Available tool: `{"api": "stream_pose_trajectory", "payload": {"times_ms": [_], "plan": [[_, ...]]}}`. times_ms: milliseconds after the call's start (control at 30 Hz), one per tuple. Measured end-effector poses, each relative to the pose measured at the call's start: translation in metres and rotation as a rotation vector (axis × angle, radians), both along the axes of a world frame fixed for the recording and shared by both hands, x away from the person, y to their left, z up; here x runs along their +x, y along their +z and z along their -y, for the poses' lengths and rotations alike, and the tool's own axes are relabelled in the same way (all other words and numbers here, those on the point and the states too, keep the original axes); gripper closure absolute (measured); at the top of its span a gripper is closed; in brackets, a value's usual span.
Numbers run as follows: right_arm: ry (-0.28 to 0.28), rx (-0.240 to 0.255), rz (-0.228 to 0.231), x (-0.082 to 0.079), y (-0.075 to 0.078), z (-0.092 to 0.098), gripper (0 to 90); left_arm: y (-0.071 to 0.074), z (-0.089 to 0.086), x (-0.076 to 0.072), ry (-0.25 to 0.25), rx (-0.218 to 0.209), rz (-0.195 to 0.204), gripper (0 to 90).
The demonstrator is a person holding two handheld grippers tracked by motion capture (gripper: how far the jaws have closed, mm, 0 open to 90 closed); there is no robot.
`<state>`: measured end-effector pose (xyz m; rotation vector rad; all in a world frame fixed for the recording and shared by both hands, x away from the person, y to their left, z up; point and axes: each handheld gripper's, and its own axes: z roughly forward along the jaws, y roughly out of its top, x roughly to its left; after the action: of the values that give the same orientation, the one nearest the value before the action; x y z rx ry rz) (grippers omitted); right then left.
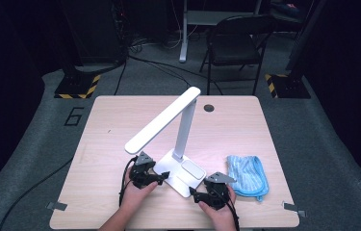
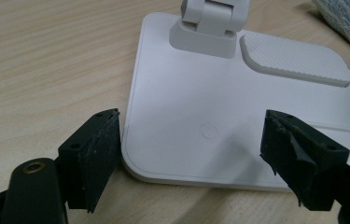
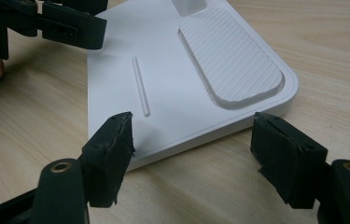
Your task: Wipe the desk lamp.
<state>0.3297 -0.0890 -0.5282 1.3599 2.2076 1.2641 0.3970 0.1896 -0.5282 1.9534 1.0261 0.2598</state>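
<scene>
Work in hand: both tongs come to the flat base of a white desk lamp (image 1: 180, 144), one at each side of it; I judge the aim is to hold or shift the lamp by this base.
Lamp base (image 2: 238, 121): it lies flat on the table (image 1: 110, 139), directly in front of both tongs; its near corner sits between the jaws of the left tongs, its front edge before the jaws of the right tongs.
Left tongs (image 1: 160, 177): the jaws stand wide apart, one jaw beside the base corner and one above the plate; no pad presses on it, so nothing is held.
Right tongs (image 1: 193, 193): the jaws are spread almost fully, low over the table just in front of the base edge; they hold nothing.
Why low and level: the base is thin, so the jaws probably must come in near the table surface to take its edge.
Power mark (image 2: 208, 130): it is on the base, between the left jaws.
Ribbed pad (image 3: 231, 58): beyond the right tongs, on the far part of the base.
Blue cloth (image 1: 248, 175): folded, just beside the right tongs, apart from the lamp; it looks set aside for now.
Lamp arm (image 1: 163, 120): it leans out over the left tongs.
</scene>
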Motion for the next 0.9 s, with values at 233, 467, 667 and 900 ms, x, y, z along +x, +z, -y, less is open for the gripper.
{"api": "stream_pose_trajectory", "payload": {"times_ms": [233, 467, 667, 900], "plan": [[0.001, 0.008, -0.017, 0.005, 0.001, -0.001, 20.9, 0.0, -0.003, 0.0, -0.019, -0.011, -0.025, 20.2], [0.004, 0.02, -0.027, 0.018, 0.001, -0.002, 17.6, 0.0, -0.003, -0.012, -0.043, 0.015, -0.027, 19.5], [0.029, 0.017, -0.025, 0.031, 0.001, -0.006, 16.5, 0.001, -0.007, -0.023, -0.039, 0.013, -0.037, 18.2], [0.037, 0.042, -0.042, 0.044, 0.002, -0.009, 15.5, 0.002, -0.006, -0.031, -0.046, 0.058, -0.026, 15.1]]}}
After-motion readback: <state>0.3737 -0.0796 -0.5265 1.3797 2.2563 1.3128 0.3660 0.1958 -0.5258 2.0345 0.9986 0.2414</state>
